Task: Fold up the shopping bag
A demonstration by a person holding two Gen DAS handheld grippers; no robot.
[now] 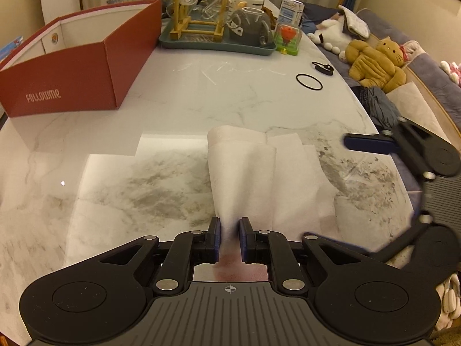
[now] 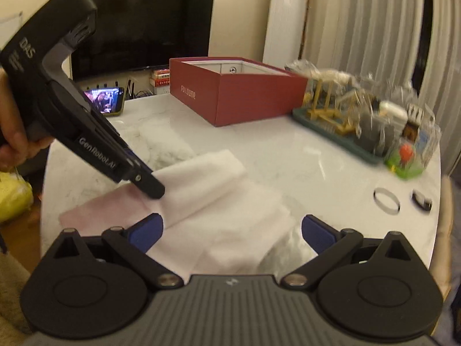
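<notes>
The white shopping bag (image 1: 245, 170) lies flat on the near part of the marble table (image 1: 173, 101), one edge lifted into a soft loop that rises out of the sheet. Left gripper (image 1: 229, 239) has that raised fold pinched tight between its blue pads, jaws nearly together with the fabric bunched between them. From the right wrist view the same gripper (image 2: 154, 189) comes in from the left, nose down on the fold, a hand (image 2: 14, 141) wrapped around its handle. Right gripper (image 2: 230, 230) hangs just above the flat part of the bag, jaws spread wide, nothing between the pads. The picture there is blurred. Beyond the bag, bare marble, then a red open box (image 1: 83, 66) at the far left. Beside it sits a green tray (image 1: 216, 40) crowded with glassware and a small wooden rack. A milk carton (image 1: 291, 10) with a straw stands at the tray's right end, a green toy case (image 1: 288, 39) just in front of it. A black ring (image 1: 309, 81) lies alone near the right edge. Off the table, plush toys (image 1: 374, 63) on a sofa.
</notes>
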